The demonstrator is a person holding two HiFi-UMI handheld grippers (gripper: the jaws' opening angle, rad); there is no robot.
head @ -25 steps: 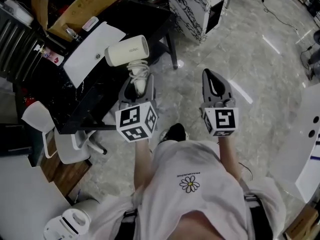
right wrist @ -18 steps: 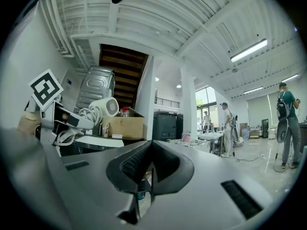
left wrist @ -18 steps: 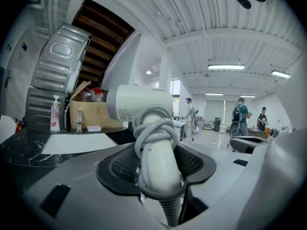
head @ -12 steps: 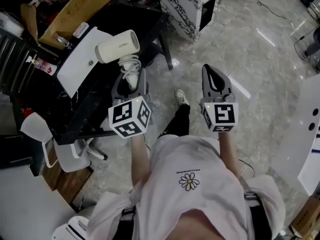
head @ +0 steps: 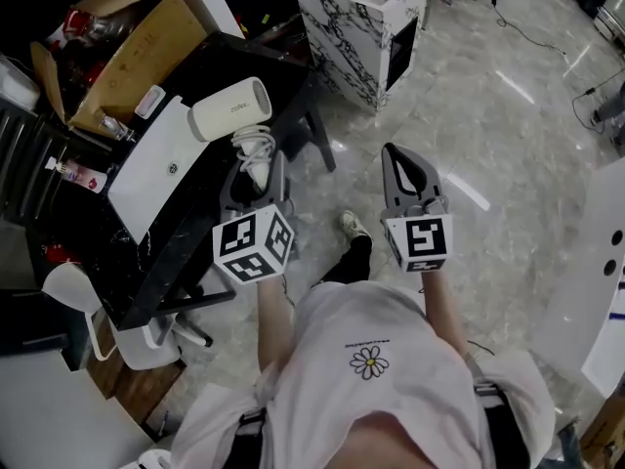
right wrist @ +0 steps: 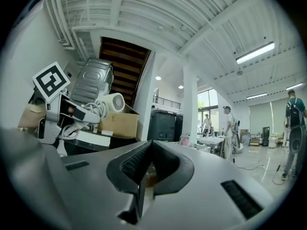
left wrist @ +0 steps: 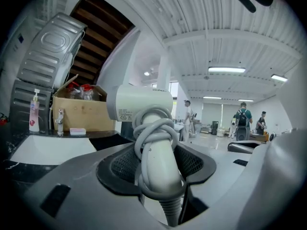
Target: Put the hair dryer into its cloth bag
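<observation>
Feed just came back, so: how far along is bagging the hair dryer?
Done: the cream plastic hair dryer, cord wound round its handle, is picked up. In hand: the left gripper clamps that handle; the right gripper is shut and empty. Left: the flat white cloth bag lies on the black table, dryer not yet inside.

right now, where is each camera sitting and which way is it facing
Head view: on the person's head, facing steeply down at the floor; shows the white shirt, left gripper and right gripper.
Left gripper view: rides the left gripper, looking along jaws shut on the hair dryer, toward a cardboard box.
Right gripper view: rides the right gripper, looking along shut, empty jaws toward distant people.
Shared: all three show the hair dryer and box.
</observation>
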